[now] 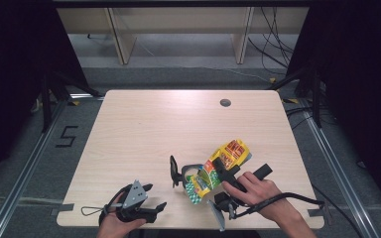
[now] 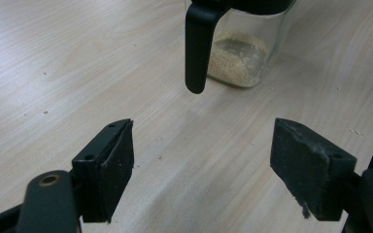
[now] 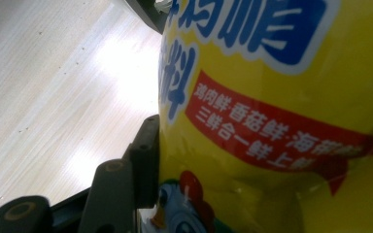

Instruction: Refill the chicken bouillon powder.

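Note:
A yellow seasoning bag (image 1: 224, 163) with red and blue print lies tilted, its lower end over a clear glass jar (image 1: 191, 174) with a black handle (image 1: 173, 171). My right gripper (image 1: 228, 172) is shut on the bag; one of its fingers (image 3: 145, 160) presses the bag's side (image 3: 272, 121). My left gripper (image 1: 155, 196) rests near the table's front edge, left of the jar, open with nothing between its fingers. Seen past the open left gripper (image 2: 201, 145), the jar (image 2: 238, 53) holds a thin layer of pale granules, and its handle (image 2: 196, 48) hangs down in front.
The light wooden table (image 1: 154, 124) has a round cable hole (image 1: 225, 102) at the back right. A few crumbs lie on the wood near the jar. Beyond the table stand wooden shelf legs (image 1: 121, 44) and loose cables (image 1: 273, 44) on the floor.

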Demonstrator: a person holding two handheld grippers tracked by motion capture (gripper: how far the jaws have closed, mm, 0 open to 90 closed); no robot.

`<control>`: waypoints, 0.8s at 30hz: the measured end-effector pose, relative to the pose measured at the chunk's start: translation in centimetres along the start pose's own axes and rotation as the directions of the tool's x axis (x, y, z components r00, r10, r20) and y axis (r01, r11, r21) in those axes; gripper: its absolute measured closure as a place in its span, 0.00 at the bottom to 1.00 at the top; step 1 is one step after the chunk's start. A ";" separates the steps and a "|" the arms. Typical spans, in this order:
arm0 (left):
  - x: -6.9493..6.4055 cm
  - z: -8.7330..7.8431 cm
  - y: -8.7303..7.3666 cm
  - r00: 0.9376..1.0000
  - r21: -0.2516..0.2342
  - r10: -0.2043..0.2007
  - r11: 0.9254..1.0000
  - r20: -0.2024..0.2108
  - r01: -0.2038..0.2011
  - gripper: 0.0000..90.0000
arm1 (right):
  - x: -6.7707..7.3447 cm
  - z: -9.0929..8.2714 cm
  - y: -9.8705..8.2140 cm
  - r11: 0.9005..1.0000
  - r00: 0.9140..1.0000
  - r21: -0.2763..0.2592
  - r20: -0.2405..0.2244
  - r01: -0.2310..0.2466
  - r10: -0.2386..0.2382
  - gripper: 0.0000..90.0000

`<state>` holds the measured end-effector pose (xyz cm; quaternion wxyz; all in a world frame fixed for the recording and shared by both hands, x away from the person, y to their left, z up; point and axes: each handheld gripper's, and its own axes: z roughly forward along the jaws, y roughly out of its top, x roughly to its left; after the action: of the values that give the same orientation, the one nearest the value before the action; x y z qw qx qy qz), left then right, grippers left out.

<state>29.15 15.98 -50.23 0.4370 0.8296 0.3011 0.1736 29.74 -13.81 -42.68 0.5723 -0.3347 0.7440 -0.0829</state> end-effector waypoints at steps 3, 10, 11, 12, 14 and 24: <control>0.0 -0.1 0.0 1.000 0.001 0.001 1.000 -0.001 -0.001 0.26 | 0.2 -0.1 0.1 0.999 1.000 0.013 -0.003 -0.030 0.030 0.58; 0.1 0.0 0.0 1.000 0.000 0.007 1.000 0.002 -0.007 0.26 | 0.1 -0.1 0.0 1.000 1.000 0.007 0.007 -0.019 0.019 0.58; 0.1 0.0 0.0 1.000 0.006 0.006 1.000 -0.007 -0.006 0.26 | 0.0 -0.1 0.0 1.000 1.000 0.005 0.008 -0.001 0.001 0.58; 0.0 0.0 -0.1 1.000 0.001 -0.010 1.000 0.000 0.010 0.26 | 0.2 -0.2 0.1 1.000 1.000 0.007 0.001 -0.022 0.022 0.58; 0.2 0.0 0.0 1.000 0.010 0.017 1.000 0.005 -0.017 0.26 | 0.1 -0.1 0.2 1.000 1.000 -0.007 0.000 -0.018 0.018 0.58; -0.2 0.1 -0.2 1.000 -0.004 -0.030 1.000 0.006 0.030 0.26 | 0.0 -0.1 0.1 1.000 1.000 -0.011 -0.002 -0.023 0.023 0.58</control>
<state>29.01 15.85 -50.44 0.4422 0.8246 0.3118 0.1649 29.63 -13.80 -42.72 0.5707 -0.3290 0.7489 -0.0723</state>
